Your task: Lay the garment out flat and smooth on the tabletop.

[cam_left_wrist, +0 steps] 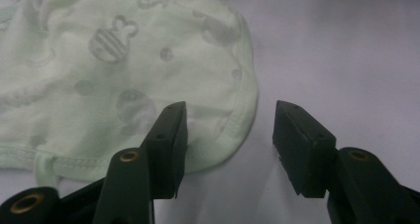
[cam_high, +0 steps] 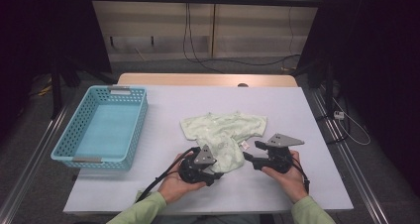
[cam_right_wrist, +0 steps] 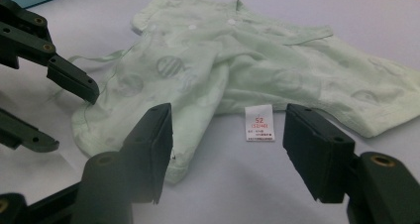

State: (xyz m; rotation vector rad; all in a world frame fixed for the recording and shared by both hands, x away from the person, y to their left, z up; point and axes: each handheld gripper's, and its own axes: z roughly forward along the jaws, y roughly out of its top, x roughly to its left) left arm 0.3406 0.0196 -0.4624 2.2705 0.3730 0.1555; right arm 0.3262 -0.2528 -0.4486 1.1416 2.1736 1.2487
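The pale green baby garment (cam_high: pixel 224 135) lies crumpled near the middle of the white surface (cam_high: pixel 163 149), its long axis running roughly left to right across your view, with a folded flap trailing toward you between the two grippers. Your left gripper (cam_left_wrist: pixel 228 135) sits at the near corner of that flap: the rounded hem lies under and just past one jaw, the other jaw stands over bare surface, and the pads are apart with no cloth pinched between them, so it counts as released. Your right gripper (cam_right_wrist: pixel 228 144) is likewise released, jaws apart and pointing at the garment from the right, with the white size label (cam_right_wrist: pixel 259 122) lying flat just ahead of the gap. In the high view both hands rest at the near edge of the cloth, the left gripper (cam_high: pixel 200 164) overlapping it, the right gripper (cam_high: pixel 270 157) just beside it; the left is the nearer to a hold. The coming move, in my judgement, turns on sliding the left jaw under the hem edge. The light blue basket (cam_high: pixel 79 135) stands well apart to the left, empty as far as can be seen; nothing obstructs either approach.
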